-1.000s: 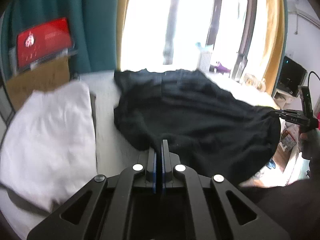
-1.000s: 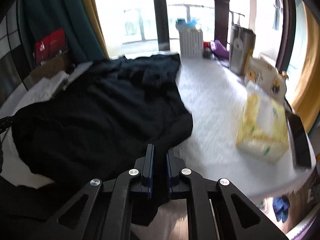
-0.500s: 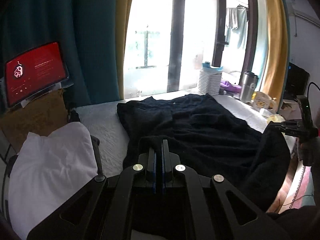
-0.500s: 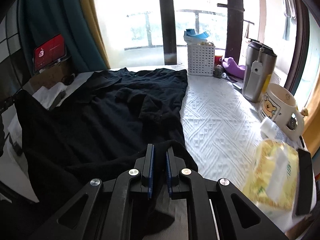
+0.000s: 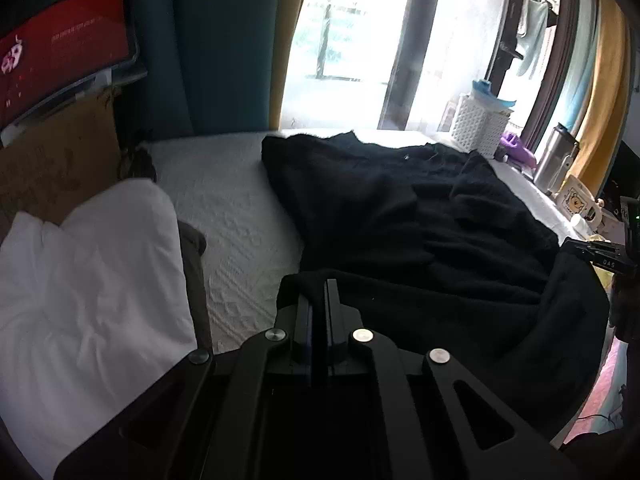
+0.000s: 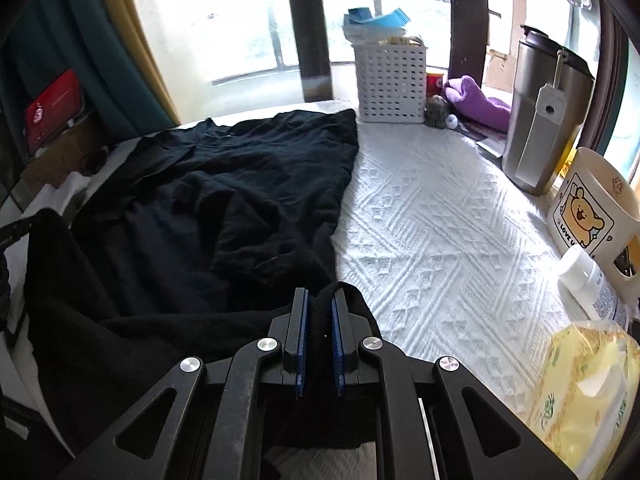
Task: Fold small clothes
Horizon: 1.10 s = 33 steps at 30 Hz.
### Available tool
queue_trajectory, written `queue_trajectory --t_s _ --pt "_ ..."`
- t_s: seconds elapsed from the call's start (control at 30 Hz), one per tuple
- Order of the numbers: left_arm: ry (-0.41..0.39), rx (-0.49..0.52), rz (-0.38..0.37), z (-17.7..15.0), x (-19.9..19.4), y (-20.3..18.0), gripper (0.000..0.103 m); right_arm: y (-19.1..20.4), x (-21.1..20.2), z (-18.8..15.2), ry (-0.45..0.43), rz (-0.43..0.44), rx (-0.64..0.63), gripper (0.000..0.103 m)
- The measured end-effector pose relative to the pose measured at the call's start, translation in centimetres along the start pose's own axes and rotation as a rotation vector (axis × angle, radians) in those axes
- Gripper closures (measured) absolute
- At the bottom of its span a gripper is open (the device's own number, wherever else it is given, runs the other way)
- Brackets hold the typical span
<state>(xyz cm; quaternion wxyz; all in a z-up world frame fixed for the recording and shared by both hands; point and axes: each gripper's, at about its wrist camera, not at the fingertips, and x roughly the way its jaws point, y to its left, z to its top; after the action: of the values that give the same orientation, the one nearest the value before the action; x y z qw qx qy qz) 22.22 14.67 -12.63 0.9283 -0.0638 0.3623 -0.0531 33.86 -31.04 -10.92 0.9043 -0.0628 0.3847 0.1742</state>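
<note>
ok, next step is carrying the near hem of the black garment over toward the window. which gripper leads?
Neither alone: left gripper and right gripper each pinch a near corner of the black garment, hem slack between them. The left has bare white cover beside it; the right has clutter.

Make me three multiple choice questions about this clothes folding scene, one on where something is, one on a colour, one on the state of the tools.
1. Where is the white basket?
A. at the far end of the bed, by the window
B. on the floor
C. on top of the black garment

2. What colour is the garment being folded?
A. white
B. black
C. purple

3. What are the two tools doing?
A. both open, clear of the cloth
B. only the left one grips cloth
C. both shut on the garment

Answers: 1 A, it stands on the white bedcover beside the garment's far corner. 2 B, the cloth is black in both views. 3 C, the left tool and the right tool each have black cloth pinched between their fingers.
</note>
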Motion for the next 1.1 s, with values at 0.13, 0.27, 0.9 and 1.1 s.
queue_trajectory --t_s 0.13,0.27,0.9,1.1 --pt "-0.006 0.002 0.045 -0.7 -1.0 0.4 0.05 0.4 0.0 -0.2 -0.001 -0.018 -0.045 0.091" --pt "-0.017 -0.012 0.05 -1.8 -2.7 1.0 0.045 0.7 -1.1 -1.0 -0.022 -0.065 -0.063 0.01" --pt "0.051 0.04 0.061 -10.5 -5.6 -0.5 0.042 3.5 -7.7 -10.9 -0.035 -0.204 -0.244 0.0" --pt "0.034 0.037 0.043 -10.5 -6.4 -0.5 0.042 1.3 -8.0 -11.6 -0.05 -0.109 -0.14 0.0"
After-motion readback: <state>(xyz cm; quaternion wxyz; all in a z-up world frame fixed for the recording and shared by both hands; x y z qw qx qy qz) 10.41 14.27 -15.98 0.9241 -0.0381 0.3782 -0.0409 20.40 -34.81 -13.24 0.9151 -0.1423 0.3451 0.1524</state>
